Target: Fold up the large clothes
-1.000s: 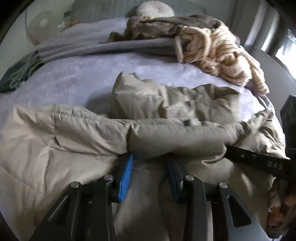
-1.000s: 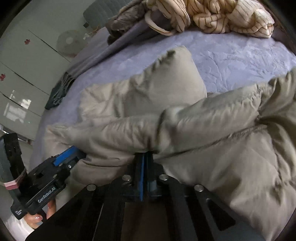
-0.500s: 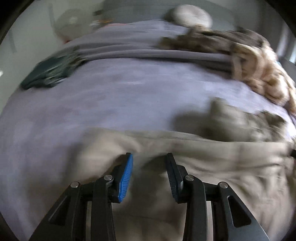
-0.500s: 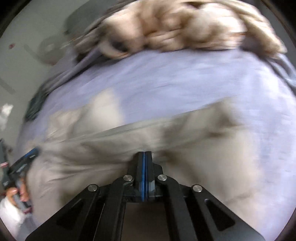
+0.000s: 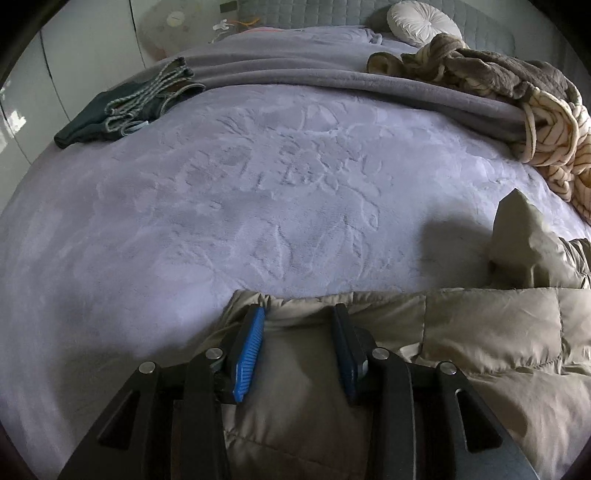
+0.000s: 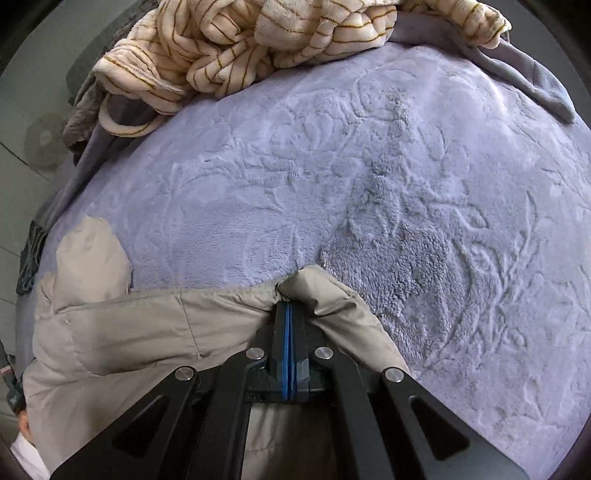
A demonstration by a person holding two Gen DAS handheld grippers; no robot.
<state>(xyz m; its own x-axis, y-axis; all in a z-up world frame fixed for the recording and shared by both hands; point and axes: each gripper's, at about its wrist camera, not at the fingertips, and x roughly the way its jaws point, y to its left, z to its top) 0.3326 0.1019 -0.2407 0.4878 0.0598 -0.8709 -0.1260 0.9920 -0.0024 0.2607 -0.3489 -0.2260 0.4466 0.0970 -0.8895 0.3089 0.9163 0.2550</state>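
A: Left wrist view first. What is the left gripper [image 5: 299, 314] doing?

B: Its two fingers, one with a ribbed blue pad [image 5: 249, 354], stand partly apart with a thick fold of the beige puffer jacket [image 5: 480, 332] bunched between them. The fabric fills the gap and the pads press on it, so it is clamped on that padded edge.

A: And the jacket itself?

B: Quilted, smooth and slightly shiny, with stitched panels. It lies along the near edge of the bed, running off toward the right, where one puffy part [image 5: 517, 229] stands up in a peak.

A: What carries it?

B: A lilac plush bedspread [image 5: 277, 192] embossed with a floral pattern. At the far left edge lies a dark folded garment [image 5: 122, 110]; at the far right corner a heap of cream striped fleece [image 5: 554, 147] and a round white cushion [image 5: 421, 22].

A: Now the right wrist view.

B: The right gripper [image 6: 288, 308] has its fingers pressed together, pinching a thin hem of the same jacket [image 6: 147, 325] at the near edge. The striped fleece [image 6: 240, 48] is piled along the far edge, well apart from it.
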